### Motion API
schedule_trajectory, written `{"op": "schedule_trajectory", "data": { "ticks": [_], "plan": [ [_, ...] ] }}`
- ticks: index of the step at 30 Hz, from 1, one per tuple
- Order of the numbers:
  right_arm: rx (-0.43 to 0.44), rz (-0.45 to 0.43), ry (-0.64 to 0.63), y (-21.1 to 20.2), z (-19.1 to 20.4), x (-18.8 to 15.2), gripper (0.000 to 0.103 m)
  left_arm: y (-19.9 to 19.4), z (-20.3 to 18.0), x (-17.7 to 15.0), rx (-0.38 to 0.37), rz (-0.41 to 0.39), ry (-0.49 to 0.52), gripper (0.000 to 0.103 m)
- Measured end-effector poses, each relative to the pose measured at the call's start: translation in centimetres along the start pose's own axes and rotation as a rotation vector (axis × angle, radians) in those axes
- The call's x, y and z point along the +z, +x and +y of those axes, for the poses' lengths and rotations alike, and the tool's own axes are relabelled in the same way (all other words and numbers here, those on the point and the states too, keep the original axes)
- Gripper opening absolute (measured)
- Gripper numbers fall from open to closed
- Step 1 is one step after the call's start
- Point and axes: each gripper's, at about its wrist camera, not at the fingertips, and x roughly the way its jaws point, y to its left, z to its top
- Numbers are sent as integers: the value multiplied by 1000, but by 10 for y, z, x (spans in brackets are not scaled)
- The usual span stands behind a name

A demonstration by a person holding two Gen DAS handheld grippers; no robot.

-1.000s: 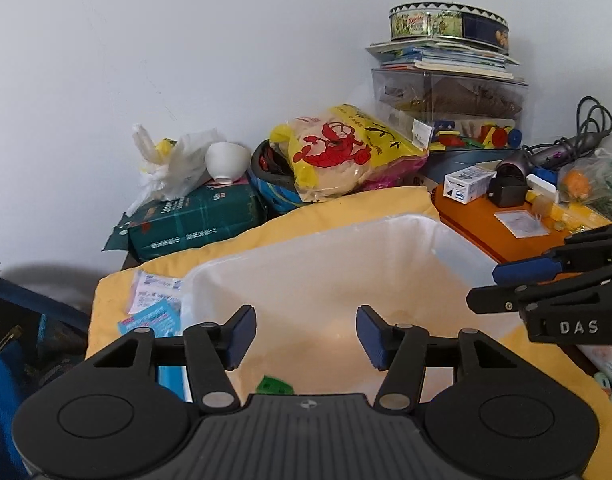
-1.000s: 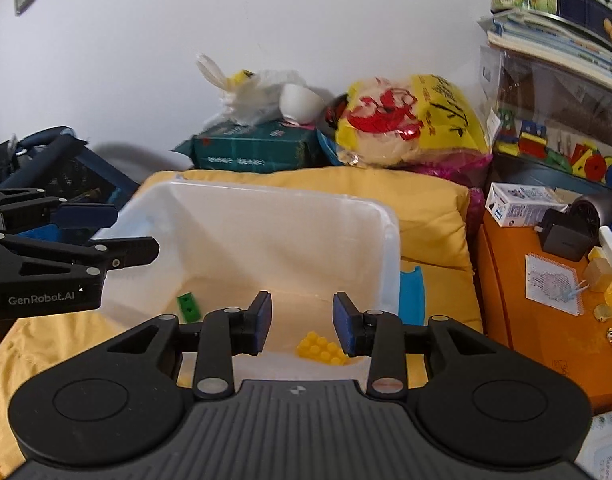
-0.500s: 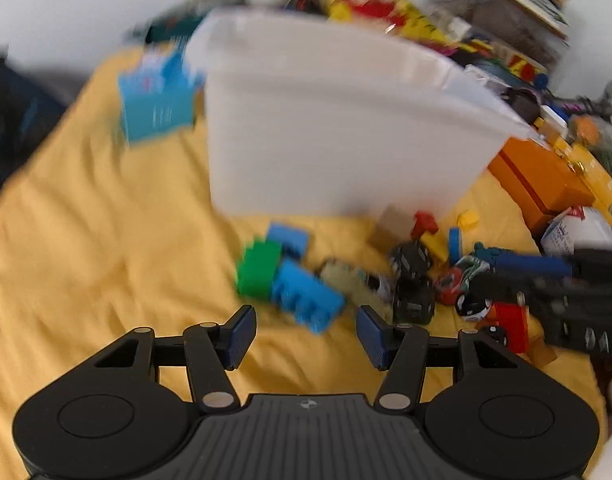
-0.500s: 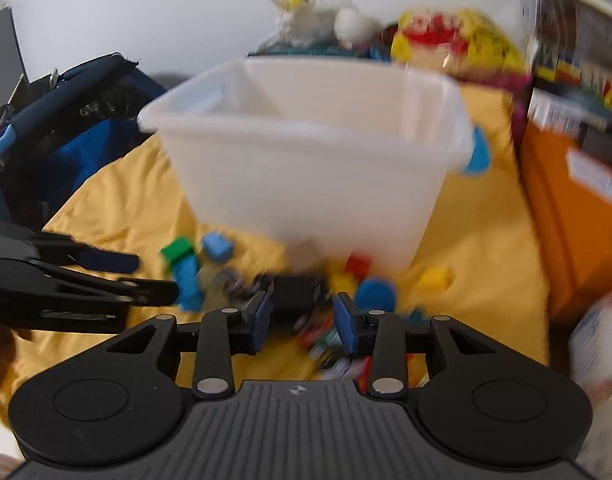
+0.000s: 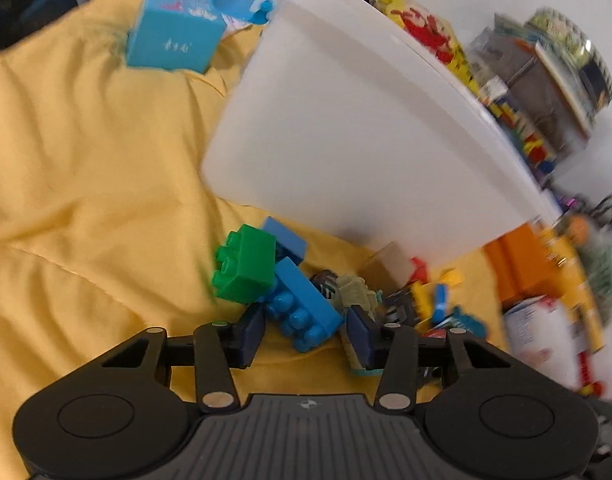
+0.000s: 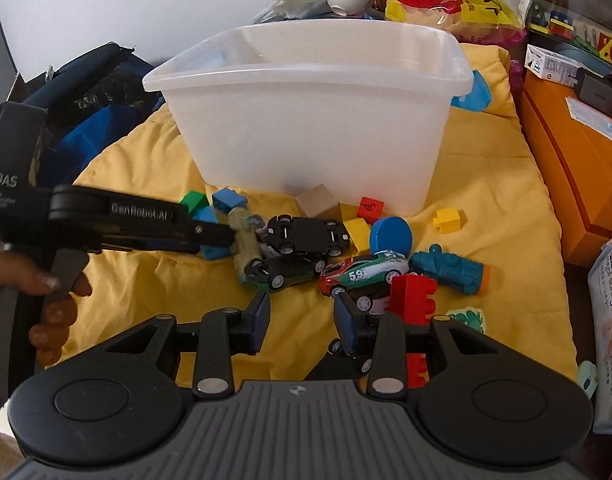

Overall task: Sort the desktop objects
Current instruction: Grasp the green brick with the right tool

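A translucent white bin (image 6: 314, 104) stands on the yellow cloth (image 6: 153, 280); it also shows in the left wrist view (image 5: 366, 128). Toys lie in front of it: a green brick (image 5: 243, 266), a blue brick (image 5: 301, 304), toy cars (image 6: 306, 236), a red brick (image 6: 412, 294), a blue disc (image 6: 390, 236), a teal toy (image 6: 446, 266). My left gripper (image 5: 306, 334) is open, its fingers either side of the blue brick; it shows in the right wrist view (image 6: 213, 236). My right gripper (image 6: 301, 320) is open above the cloth, just short of the cars.
An orange box (image 6: 570, 160) stands at the right. A light blue box (image 5: 171, 38) lies on the cloth left of the bin. Bags, books and a tin are stacked behind the bin. A dark blue bag (image 6: 89, 92) sits at the left.
Both grippers dropped from over the bin to the toys in front of it. The left gripper moved in until its fingers flank the blue brick.
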Motion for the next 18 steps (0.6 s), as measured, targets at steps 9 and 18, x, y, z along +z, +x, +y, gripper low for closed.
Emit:
{"op": "schedule_trajectory", "data": {
  "ticks": [9, 18],
  "plan": [
    [-3, -14, -46, -1, 9, 3, 40, -28, -27, -11, 115, 54, 275, 46],
    [63, -37, -115, 8, 25, 21, 40, -52, -56, -63, 330, 167, 794, 47]
  ]
}}
